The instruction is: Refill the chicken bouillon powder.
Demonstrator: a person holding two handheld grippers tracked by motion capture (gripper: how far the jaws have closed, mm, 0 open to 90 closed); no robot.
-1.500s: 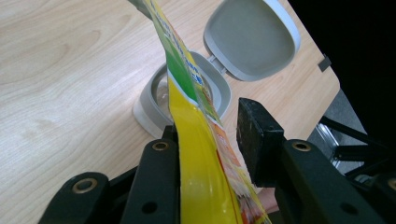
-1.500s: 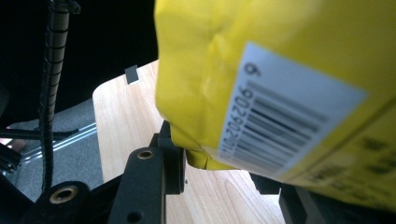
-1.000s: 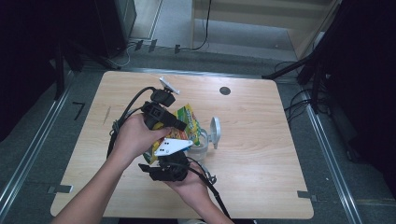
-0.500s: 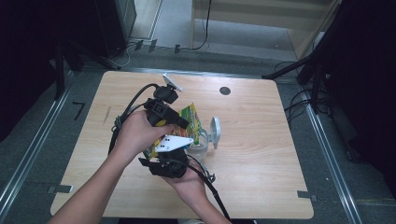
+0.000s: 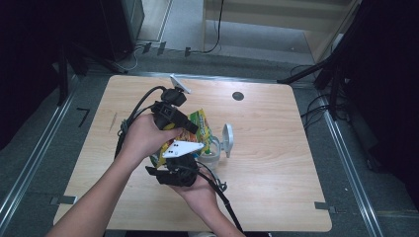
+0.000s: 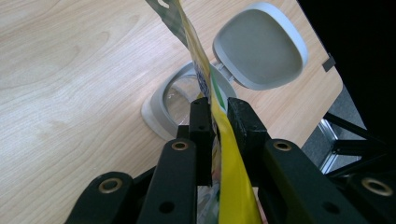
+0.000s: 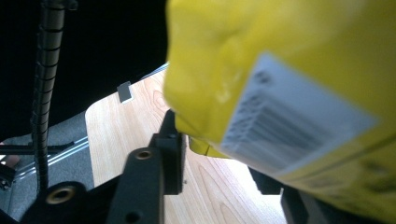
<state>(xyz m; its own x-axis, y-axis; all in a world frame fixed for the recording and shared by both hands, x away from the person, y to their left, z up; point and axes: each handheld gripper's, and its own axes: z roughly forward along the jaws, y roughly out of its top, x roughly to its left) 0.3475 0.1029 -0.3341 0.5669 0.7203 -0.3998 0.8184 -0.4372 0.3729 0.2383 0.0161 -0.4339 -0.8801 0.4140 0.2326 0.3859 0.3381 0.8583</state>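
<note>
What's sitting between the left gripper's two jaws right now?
The edge of the yellow snack bag is pinched between the left gripper's jaws, directly above the open clear container with its grey lid flipped back; the left gripper view shows it.

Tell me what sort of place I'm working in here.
Probably a lab or recording rig, not a home: a bare wooden table stands on grey carpet between metal floor rails, with cables and dark stands around it. Both tools grip a yellow snack bag over a clear container with its lid open.
</note>
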